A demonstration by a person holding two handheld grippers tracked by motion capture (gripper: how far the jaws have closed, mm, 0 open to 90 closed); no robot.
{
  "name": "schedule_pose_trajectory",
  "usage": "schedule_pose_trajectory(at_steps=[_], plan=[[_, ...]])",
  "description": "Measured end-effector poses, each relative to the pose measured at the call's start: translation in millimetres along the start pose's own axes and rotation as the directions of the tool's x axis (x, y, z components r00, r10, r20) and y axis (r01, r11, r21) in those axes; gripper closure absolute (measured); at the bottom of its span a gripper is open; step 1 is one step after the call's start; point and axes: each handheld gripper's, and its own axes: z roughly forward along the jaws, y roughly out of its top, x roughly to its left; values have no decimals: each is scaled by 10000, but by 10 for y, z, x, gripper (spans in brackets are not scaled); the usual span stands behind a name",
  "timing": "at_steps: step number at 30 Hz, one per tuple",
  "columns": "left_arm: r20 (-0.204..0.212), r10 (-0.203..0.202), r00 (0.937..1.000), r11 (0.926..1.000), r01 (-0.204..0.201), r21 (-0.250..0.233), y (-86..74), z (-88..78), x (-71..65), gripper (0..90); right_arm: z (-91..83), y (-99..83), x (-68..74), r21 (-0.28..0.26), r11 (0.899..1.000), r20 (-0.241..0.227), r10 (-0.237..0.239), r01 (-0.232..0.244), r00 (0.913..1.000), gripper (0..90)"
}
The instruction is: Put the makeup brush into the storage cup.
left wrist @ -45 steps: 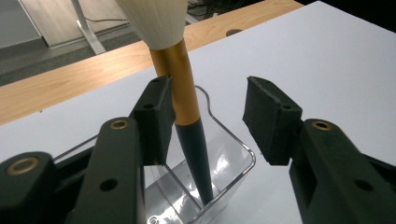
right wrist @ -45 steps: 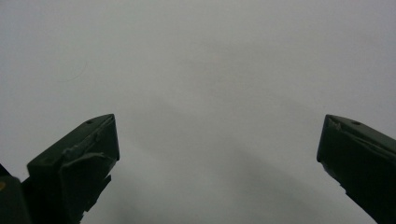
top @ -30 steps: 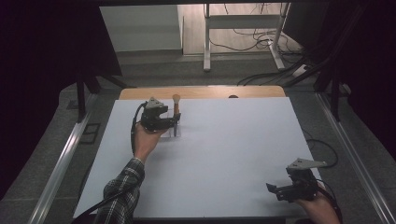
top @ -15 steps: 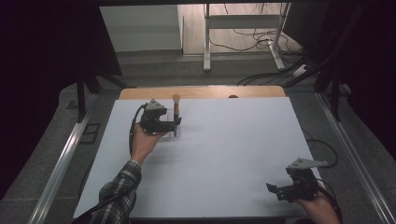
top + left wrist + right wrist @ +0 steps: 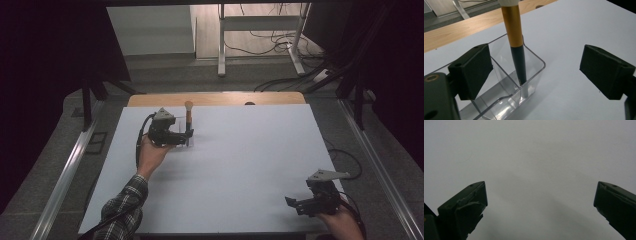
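Brush (image 5: 515, 37) upright in clear holder (image 5: 506, 82), left gripper (image 5: 536, 70) just opened wide, right gripper (image 5: 540, 205) wide.

A makeup brush (image 5: 515, 30) stands handle-down in the end compartment of a clear divided holder (image 5: 534, 75), leaning a little against its rim. The holder sits on the worktop (image 5: 240, 165) toward its far left part, near the far edge. The left gripper (image 5: 186, 138) lies just on the near-left side of the holder, one of its jaws beside the holder's wall, the other well off to the side. The right gripper (image 5: 296, 205) rests at the near right corner, well apart from the holder.
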Motion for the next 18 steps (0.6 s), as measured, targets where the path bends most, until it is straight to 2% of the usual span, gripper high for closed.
schedule_pose_trajectory(at_steps=[7, 12, 18], plan=[[181, -13, 9998, 9997, 9, 237, -9, -1, -53, 79, 0, -1, 4, 24, 10000, -25, -11, 11, 10000, 0], [262, -91, 9996, 9998, 85, 200, -10, -31, -86, 71, 2, 0, 7, 59, 10000, -23, -23, 23, 10000, 0], [260, 28, 9997, 9993, -38, 381, -21, -55, -122, 62, -1, 2, 8, 111, 9999, 7, -74, 74, 10000, 0]])
